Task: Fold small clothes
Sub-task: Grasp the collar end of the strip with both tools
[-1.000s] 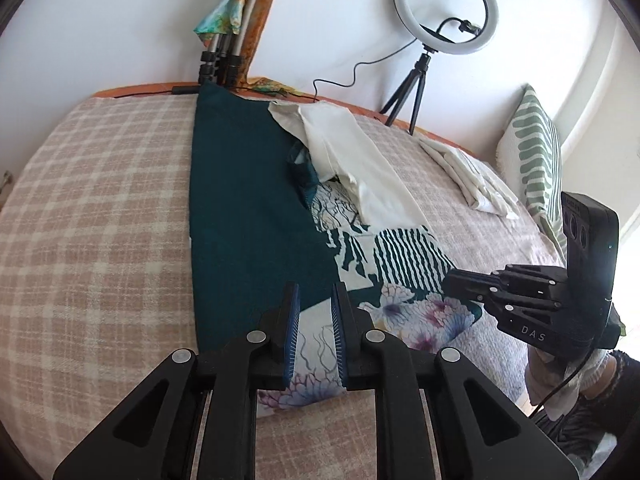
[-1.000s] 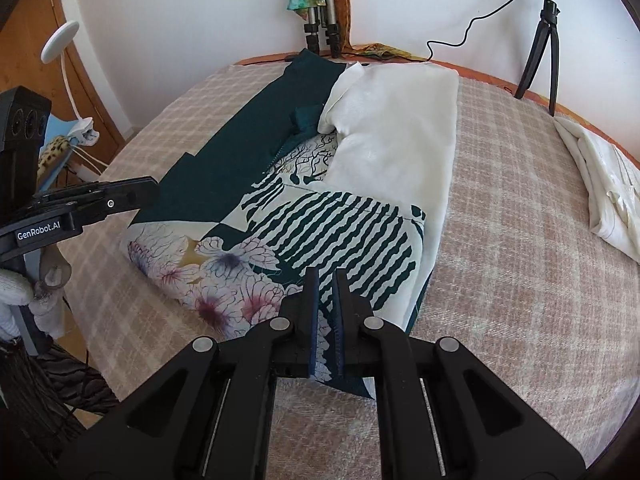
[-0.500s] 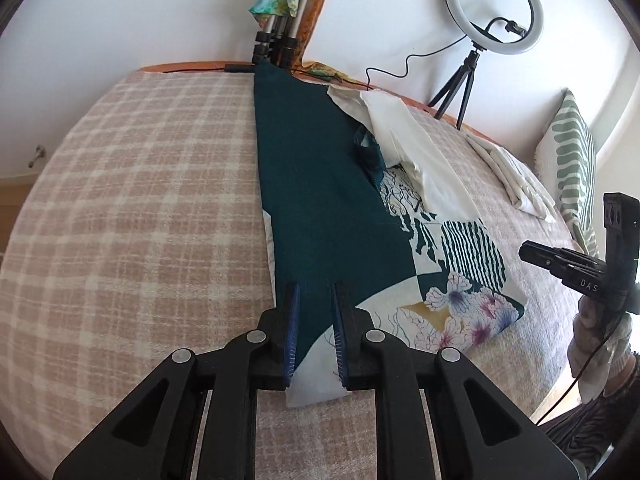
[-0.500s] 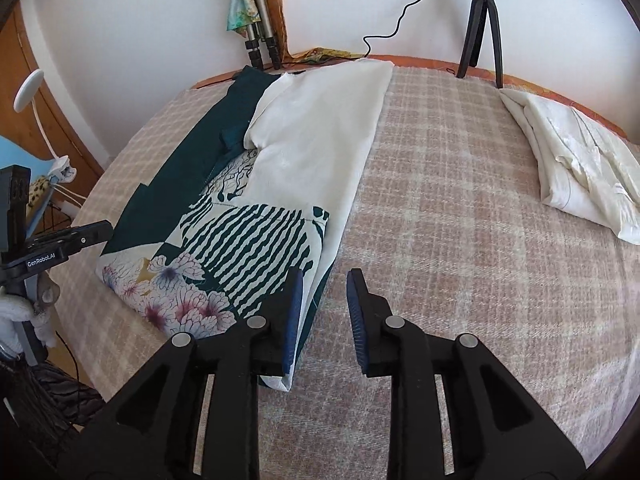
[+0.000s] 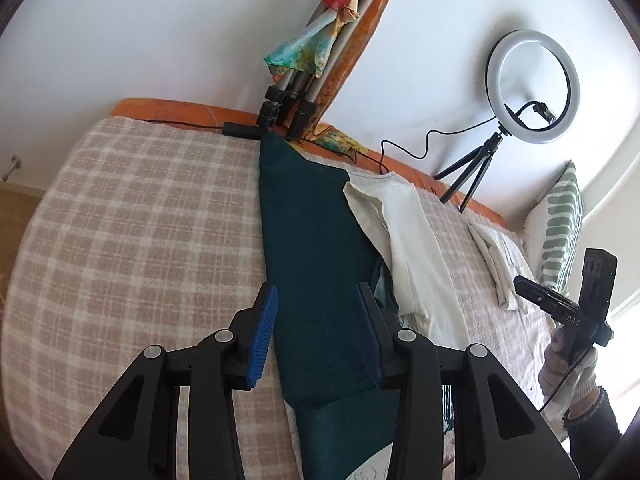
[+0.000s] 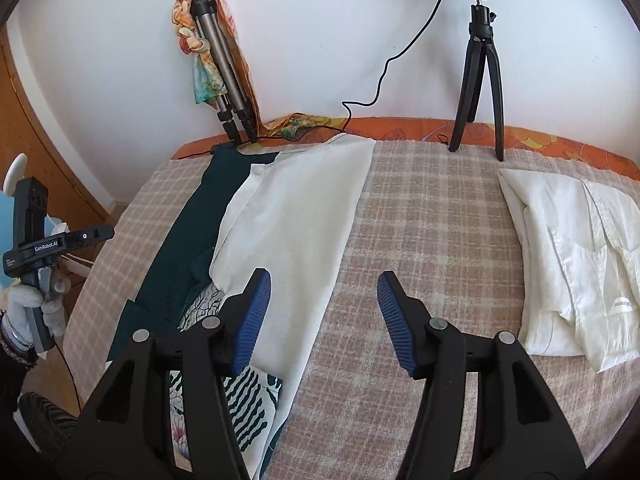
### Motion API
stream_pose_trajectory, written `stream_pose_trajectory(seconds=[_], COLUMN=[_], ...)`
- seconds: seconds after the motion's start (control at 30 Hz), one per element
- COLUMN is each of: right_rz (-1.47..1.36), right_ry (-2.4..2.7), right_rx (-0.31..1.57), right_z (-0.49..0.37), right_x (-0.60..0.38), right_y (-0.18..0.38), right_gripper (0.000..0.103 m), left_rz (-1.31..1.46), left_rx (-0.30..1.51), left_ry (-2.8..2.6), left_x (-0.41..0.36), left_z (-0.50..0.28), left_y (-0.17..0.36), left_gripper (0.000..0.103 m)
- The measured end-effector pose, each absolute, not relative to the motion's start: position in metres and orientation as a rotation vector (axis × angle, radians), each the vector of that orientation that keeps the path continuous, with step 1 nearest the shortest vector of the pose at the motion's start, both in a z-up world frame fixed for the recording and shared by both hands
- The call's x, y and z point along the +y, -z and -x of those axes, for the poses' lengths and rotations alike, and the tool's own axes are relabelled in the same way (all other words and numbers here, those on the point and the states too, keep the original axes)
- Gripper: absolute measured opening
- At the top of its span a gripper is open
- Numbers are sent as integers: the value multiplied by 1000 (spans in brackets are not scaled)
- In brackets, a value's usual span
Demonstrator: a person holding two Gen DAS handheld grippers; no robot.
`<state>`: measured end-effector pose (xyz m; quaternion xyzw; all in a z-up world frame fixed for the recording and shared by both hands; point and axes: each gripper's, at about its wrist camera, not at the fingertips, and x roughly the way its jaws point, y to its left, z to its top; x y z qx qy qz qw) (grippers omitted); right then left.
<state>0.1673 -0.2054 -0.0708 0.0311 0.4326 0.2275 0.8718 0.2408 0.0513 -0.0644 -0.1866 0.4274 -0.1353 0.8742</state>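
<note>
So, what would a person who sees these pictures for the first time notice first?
The long dark green garment lies lengthwise on the checked pink-and-cream bed cover, with a cream-white cloth draped over its right side. Both grippers hover open above them: the left gripper over the green fabric, the right gripper beside the white cloth's edge.

A long dark-green garment with floral and striped print [image 5: 320,264] is lying flat lengthwise; a cream cloth [image 6: 296,224], apparently another layer, is overlapping it.
</note>
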Motion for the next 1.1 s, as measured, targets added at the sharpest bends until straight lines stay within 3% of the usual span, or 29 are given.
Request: stream_pose_trajectory(seconds=[0.07, 0.13, 0.2, 0.63, 0.97, 1.0, 1.07, 1.1], right_rz=[-84, -81, -115, -233, -177, -170, -159, -148], right_ry=[-503, -496, -513, -537, -601, -601, -604, -604], right_rx=[928, 935, 964, 1052, 1040, 1037, 1039, 1045], right_z=[-195, -221, -250, -381, -412, -413, -414, -414], right_x=[-205, -203, -202, -185, -155, -153, -149, -146], right_y=[74, 80, 91, 155, 153, 153, 153, 154], right_gripper=[59, 59, 59, 59, 59, 58, 44, 23], left_rz=[401, 451, 498, 443, 382, 365, 343, 334], left_rx=[908, 919, 937, 971, 913, 909, 919, 928], left_ry=[296, 315, 316, 292, 326, 327, 334, 331], left_x=[53, 57, 62, 60, 48, 47, 43, 42], left_z=[-264, -287, -310, -429, -453, -454, -455, -456], left_y=[68, 75, 87, 138, 141, 141, 142, 143], left_gripper=[38, 50, 54, 54, 51, 50, 29, 8])
